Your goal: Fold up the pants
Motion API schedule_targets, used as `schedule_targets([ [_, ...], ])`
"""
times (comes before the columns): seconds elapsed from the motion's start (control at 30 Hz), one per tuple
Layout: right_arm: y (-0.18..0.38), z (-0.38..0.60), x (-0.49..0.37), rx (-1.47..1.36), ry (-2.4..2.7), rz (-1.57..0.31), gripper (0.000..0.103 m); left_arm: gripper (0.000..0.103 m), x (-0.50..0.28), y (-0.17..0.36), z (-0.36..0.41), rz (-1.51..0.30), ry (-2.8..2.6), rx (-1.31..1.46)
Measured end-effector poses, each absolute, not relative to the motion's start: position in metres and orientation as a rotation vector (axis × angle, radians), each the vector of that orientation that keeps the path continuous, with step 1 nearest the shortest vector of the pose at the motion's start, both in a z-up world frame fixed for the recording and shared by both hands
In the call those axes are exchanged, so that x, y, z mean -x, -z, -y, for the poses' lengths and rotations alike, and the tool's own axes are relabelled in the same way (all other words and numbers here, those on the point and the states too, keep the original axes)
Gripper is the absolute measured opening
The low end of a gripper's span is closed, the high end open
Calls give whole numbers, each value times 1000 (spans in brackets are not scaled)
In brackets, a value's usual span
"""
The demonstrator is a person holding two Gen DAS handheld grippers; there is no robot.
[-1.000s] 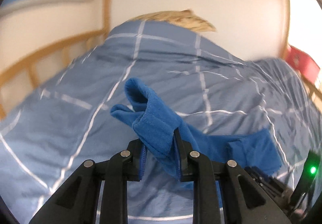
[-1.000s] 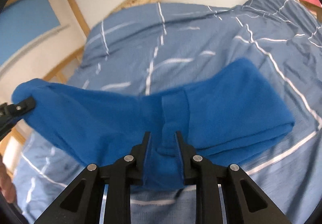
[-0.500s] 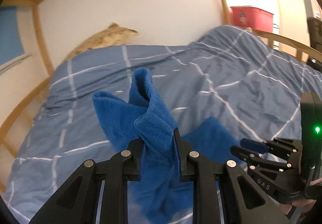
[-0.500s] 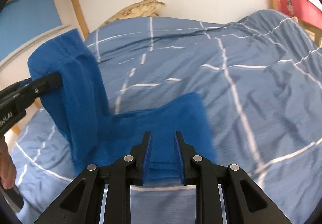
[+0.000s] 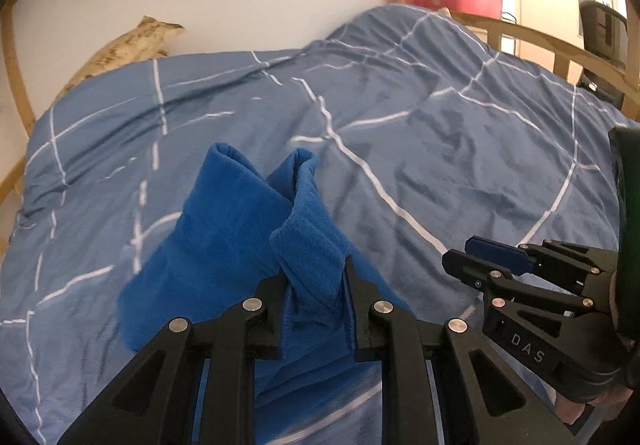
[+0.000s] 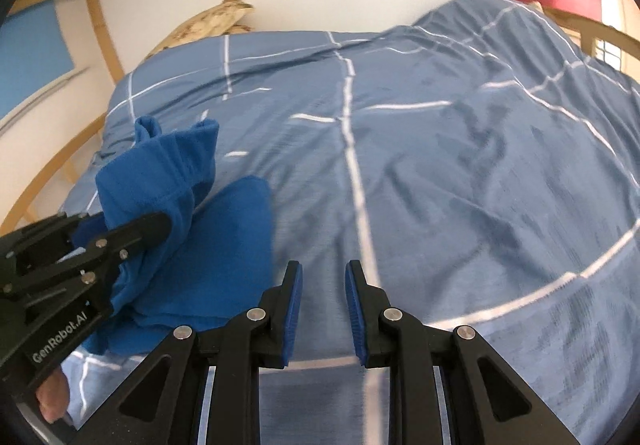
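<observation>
Pants [image 5: 240, 245] of blue fleece bunch between the fingers of the left gripper [image 5: 314, 277], which pinches a thick fold; two cuffed ends stand up just ahead of its tips, and the rest drapes down onto the blue checked duvet [image 5: 440, 149] beneath. Off to its right, the right gripper [image 6: 322, 277] holds nothing, jaws spread with duvet showing between them. Beyond both tongs lies what seems a tan pillow [image 5: 128, 45], somewhat blurred.
</observation>
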State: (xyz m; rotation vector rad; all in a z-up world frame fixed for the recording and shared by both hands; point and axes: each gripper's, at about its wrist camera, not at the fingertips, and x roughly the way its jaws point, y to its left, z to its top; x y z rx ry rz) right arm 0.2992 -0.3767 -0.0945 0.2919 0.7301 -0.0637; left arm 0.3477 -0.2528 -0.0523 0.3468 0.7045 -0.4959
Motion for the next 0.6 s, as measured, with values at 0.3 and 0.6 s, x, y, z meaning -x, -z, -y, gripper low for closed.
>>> schedule_targets([
  [0.3,98,391,-295,-339,112,-729,25,53,-322,67,271,-693,556,-450],
  [0.6,60,372,-276,-335,64,-636,48,61,-259,32,189,-545,415,-350],
])
